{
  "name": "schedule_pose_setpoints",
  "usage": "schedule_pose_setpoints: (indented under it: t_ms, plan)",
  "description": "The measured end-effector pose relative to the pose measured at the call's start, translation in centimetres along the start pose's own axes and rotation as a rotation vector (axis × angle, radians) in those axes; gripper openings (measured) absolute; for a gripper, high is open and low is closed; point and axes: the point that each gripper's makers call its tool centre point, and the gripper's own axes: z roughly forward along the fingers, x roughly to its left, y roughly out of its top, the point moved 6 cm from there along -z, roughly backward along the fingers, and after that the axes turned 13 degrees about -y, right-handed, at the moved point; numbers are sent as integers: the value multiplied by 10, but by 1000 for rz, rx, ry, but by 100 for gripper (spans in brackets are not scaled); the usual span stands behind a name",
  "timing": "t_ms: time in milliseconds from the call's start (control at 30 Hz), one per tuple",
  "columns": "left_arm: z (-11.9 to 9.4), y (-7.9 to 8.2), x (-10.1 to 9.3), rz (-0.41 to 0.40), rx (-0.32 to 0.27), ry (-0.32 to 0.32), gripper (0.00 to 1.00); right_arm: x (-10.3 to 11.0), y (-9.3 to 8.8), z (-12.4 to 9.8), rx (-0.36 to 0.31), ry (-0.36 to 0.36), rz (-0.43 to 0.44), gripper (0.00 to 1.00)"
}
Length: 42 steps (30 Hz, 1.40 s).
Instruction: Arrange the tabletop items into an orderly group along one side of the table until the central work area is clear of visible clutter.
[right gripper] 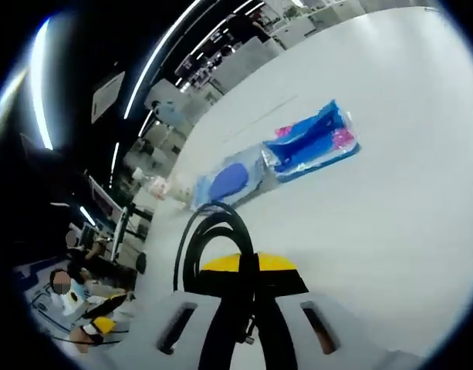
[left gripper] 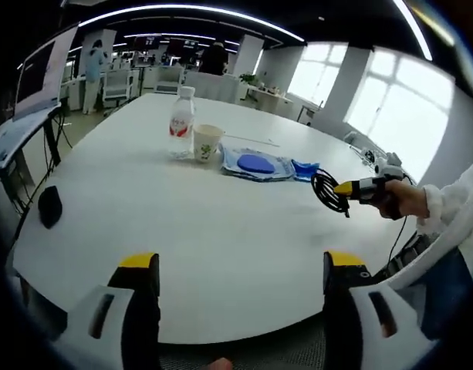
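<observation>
right gripper (right gripper: 248, 271) clamping coiled black cable (right gripper: 213, 231), carrying it | left gripper (left gripper: 240, 270) hovering wide, empty | risk: loops uncoiling (dangling loose), snagging blue packet (left gripper: 257, 164)

A clear water bottle (left gripper: 181, 122) with a red label stands upright on the white table (left gripper: 182, 223). A paper cup (left gripper: 206, 142) stands just beside the bottle. Next to the cup lies a flat blue packet (left gripper: 255, 164). A coiled black cable (left gripper: 327, 190) hangs above the table, pinched in the right gripper (left gripper: 346, 187).
</observation>
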Motion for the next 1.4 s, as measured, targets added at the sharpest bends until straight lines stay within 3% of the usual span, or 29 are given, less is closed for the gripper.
schedule_pose_setpoints:
  t_ms: [200,400,933,1233,1400]
  plan:
    - [-5,-3,2,-8,7,3,89,-24,24,-6,-53,-54,16,1]
    - [-5,-3,2,-18,-2,0,89,-42,33,1,-68,-108,27,1]
    - [-7,-11,-5,-43,17,-19,86,-73,24,35,-30,-214,22,1]
    - [-6,-20,-9,-60,26,-24,85,-73,22,38,-26,-203,38,1]
    - [-5,-19,-13,-80,-4,-28,85,-75,17,37,-15,-211,63,1]
